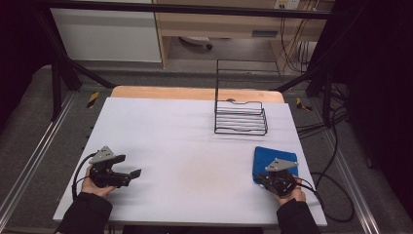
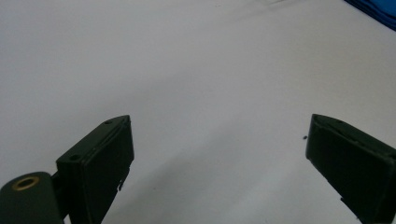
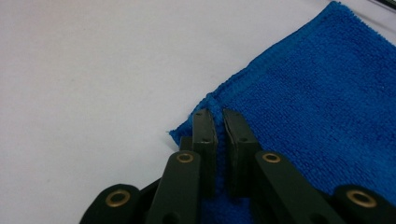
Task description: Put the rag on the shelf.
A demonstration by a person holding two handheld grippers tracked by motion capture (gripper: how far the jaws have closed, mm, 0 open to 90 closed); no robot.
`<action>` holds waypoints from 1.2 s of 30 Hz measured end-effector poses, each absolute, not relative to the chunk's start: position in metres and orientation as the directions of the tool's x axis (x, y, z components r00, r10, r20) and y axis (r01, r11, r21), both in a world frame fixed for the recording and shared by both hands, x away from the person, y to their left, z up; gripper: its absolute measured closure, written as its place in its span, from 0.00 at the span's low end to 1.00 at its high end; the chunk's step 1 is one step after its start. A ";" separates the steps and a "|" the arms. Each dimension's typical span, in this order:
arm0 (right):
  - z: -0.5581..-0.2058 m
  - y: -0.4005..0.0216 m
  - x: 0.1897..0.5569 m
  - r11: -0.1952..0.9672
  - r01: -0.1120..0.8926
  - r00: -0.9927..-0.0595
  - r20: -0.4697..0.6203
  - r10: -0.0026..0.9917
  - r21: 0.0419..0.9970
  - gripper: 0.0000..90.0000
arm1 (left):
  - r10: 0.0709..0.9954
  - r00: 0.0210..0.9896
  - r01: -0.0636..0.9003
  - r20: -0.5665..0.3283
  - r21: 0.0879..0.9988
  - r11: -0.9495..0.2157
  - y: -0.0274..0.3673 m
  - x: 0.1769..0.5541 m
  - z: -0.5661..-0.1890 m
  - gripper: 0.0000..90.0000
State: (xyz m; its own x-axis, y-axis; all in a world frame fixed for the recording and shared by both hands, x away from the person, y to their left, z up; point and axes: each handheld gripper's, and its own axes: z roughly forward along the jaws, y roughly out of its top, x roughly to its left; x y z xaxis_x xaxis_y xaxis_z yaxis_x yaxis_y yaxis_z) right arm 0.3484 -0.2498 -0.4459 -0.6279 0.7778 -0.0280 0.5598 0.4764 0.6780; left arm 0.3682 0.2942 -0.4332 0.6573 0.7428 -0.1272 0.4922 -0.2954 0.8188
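The white rectangular table (image 1: 185,146) bears a black wire rack (image 1: 241,117) at its far right. A folded blue terry cloth (image 3: 317,102) lies near-right, its corner pinched by the clenched right gripper (image 3: 218,114). The left gripper (image 2: 217,140) is held spread, empty.

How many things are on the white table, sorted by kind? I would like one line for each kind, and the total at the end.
Blue towel: 1
Black wire rack: 1
Hand-held grippers: 2, the left gripper with open jaws, the right gripper shut on the towel's edge
Total: 4
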 end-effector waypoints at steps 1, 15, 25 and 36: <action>-0.445 -0.250 0.349 0.471 0.565 -0.626 -0.021 0.780 0.678 0.95 | 0.742 0.658 0.492 -0.127 0.819 -0.296 0.294 0.368 -0.433 0.09; -0.444 -0.250 0.344 0.433 0.551 -0.649 0.041 0.759 0.713 0.57 | 0.743 0.657 0.493 -0.128 0.819 -0.295 0.294 0.368 -0.433 0.09; -0.450 -0.245 0.344 0.490 0.523 -0.653 -0.041 0.756 0.697 0.60 | 0.741 0.659 0.494 -0.126 0.816 -0.300 0.293 0.368 -0.433 0.09; -0.446 -0.245 0.346 0.502 0.529 -0.624 -0.087 0.777 0.684 0.92 | 0.742 0.657 0.494 -0.130 0.819 -0.294 0.294 0.368 -0.433 0.09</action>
